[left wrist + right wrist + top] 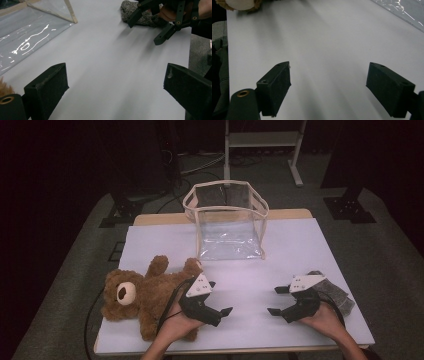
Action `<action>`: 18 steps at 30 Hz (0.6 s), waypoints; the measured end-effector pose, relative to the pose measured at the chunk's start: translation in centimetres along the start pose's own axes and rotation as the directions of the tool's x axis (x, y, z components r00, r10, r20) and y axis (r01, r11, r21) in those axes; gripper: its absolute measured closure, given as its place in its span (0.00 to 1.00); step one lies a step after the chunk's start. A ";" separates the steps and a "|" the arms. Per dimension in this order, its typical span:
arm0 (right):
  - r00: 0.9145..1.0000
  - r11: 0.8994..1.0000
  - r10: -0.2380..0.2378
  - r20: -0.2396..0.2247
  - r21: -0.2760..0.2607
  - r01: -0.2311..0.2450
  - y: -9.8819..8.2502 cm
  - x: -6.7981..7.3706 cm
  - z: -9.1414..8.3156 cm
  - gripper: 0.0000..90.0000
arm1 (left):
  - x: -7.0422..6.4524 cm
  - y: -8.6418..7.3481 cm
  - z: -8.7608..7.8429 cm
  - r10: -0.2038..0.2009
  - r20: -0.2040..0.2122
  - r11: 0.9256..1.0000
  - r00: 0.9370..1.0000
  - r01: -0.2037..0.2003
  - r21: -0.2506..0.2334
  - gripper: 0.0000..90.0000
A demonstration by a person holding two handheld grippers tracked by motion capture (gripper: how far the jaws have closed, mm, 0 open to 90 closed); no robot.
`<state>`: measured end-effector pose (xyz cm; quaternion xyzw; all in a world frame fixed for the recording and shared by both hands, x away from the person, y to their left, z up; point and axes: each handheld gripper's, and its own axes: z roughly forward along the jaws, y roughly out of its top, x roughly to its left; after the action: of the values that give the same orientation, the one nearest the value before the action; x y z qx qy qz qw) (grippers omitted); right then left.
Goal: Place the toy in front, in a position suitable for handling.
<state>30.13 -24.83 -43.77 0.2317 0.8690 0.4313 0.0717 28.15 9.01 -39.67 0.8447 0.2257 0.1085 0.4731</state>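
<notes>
While we're hovering: both grippers, left gripper (220,301) and right gripper (276,301), are sitting released, empty.
Risk: we're probably tipping the floppy clear bag (227,222) when stuffing the teddy bear (137,295).

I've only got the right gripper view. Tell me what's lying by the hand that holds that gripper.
Observer: A grey cloth lies on the table behind the right hand, near the table's right edge.
Operator: Now report the left gripper.
Observer: The left gripper sits open next to the teddy bear, holding nothing.
Operator: Describe the clear bag.
Observer: The clear bag stands upright at the table's far side, its mouth open upward.
</notes>
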 end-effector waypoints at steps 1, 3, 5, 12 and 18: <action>1.000 1.000 0.004 -0.001 0.001 -0.004 0.0 0.0 0.0 0.20 | 0.0 0.0 0.0 0.001 0.001 1.000 1.000 -0.001 0.001 0.05; 1.000 1.000 0.007 -0.002 0.002 -0.007 -0.1 -0.1 0.0 0.20 | 0.0 0.0 0.1 -0.001 0.003 1.000 1.000 0.001 0.001 0.05; 1.000 1.000 0.006 -0.003 0.000 -0.006 -0.2 -0.2 0.0 0.20 | 0.0 0.0 0.1 0.002 0.006 1.000 1.000 -0.002 0.001 0.05; 1.000 1.000 0.005 -0.007 0.001 -0.005 -0.1 -0.2 0.0 0.20 | -0.1 0.3 -0.2 0.016 0.015 1.000 1.000 -0.016 -0.003 0.05; 1.000 1.000 0.004 -0.004 -0.004 -0.004 -0.1 -0.1 -0.1 0.20 | 0.0 0.7 -0.9 0.039 0.025 0.999 0.999 -0.039 0.003 0.06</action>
<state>30.15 -24.97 -43.79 0.2322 0.8678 0.4338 0.0696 27.95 9.34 -38.67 0.8511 0.2032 0.1067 0.4721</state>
